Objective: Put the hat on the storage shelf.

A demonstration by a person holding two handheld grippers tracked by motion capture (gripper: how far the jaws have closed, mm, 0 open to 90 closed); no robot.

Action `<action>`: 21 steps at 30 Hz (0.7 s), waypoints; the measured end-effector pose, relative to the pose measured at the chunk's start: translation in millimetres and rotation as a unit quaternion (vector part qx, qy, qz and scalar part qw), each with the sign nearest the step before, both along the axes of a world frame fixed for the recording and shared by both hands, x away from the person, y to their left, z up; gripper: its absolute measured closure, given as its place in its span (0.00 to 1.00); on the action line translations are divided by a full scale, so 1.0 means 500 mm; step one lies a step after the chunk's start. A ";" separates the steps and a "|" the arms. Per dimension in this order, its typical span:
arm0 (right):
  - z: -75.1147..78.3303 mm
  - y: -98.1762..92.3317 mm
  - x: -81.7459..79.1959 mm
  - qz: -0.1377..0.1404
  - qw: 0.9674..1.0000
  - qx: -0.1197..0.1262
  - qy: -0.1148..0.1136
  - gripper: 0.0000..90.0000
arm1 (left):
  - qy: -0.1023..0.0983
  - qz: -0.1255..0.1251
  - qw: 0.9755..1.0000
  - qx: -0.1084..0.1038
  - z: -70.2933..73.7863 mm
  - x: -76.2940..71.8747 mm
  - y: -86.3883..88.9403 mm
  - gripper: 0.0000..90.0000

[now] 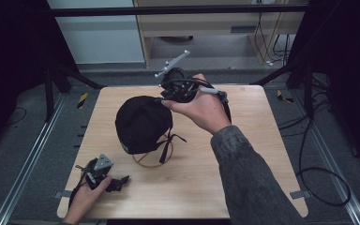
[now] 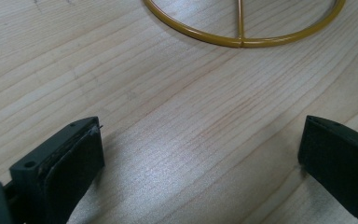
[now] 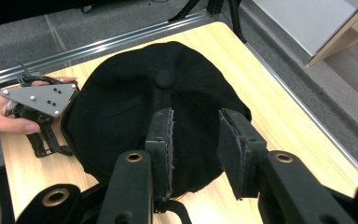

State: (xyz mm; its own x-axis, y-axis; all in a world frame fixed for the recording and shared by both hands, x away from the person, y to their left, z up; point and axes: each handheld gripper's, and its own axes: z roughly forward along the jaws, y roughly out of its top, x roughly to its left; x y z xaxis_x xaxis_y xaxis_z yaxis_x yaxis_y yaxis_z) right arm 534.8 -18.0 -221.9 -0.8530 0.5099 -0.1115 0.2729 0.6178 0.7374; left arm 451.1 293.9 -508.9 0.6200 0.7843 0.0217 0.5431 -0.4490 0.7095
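At the near-left corner of the wooden table point(image 1: 243, 187), my left gripper point(image 1: 115, 183) lies on the surface in my left hand point(image 1: 85, 199), jaws spread wide apart w/ bare wood between them. Left gripper view: ahead of those jaws is open tabletop, then the yellow wire ring point(image 2: 242, 41) of the stand base, a thin spoke crossing it. The near table edge runs just under my left hand; little room there.

Mid-table, the black cap point(image 1: 142, 123) sits on the wire stand point(image 1: 157, 157), its strap ends hanging on the right side over the ring. The near-right part of the tabletop is crossed by my right sleeve point(image 1: 251, 173); otherwise free surface around the stand, left & right.

Farther back, my right hand point(image 1: 204, 110) holds the right gripper point(image 1: 163, 99) at the far-right side of the cap. In the right gripper view its jaws stand narrowly apart over the cap's rear crown, a gap of cap fabric showing between the pads point(image 3: 165, 135); can't tell whether they touch the cloth, nothing clamped that I can see. Cap button point(image 3: 164, 78) lies just beyond the jaw tips.

Beyond the far table edge: grey floor point(image 1: 23, 122), metal rails point(image 1: 28, 159) left & right, loose cables point(image 1: 318, 183) on the right, a pale cabinet point(image 1: 206, 28) at the back.
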 end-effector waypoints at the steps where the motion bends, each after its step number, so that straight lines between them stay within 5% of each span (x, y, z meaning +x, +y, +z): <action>1: -0.001 -0.005 -0.001 -0.001 1.000 0.002 0.001 0.73 | 0.000 0.000 1.000 0.000 0.000 0.000 0.000 0.00; 13: -0.007 -0.050 -0.016 -0.021 1.000 0.009 -0.006 0.68 | 0.001 0.000 1.000 -0.001 0.000 0.000 0.000 0.00; 21: -0.014 -0.074 -0.026 -0.041 0.999 0.009 -0.016 0.51 | 0.001 0.000 1.000 -0.001 0.000 0.000 0.000 0.00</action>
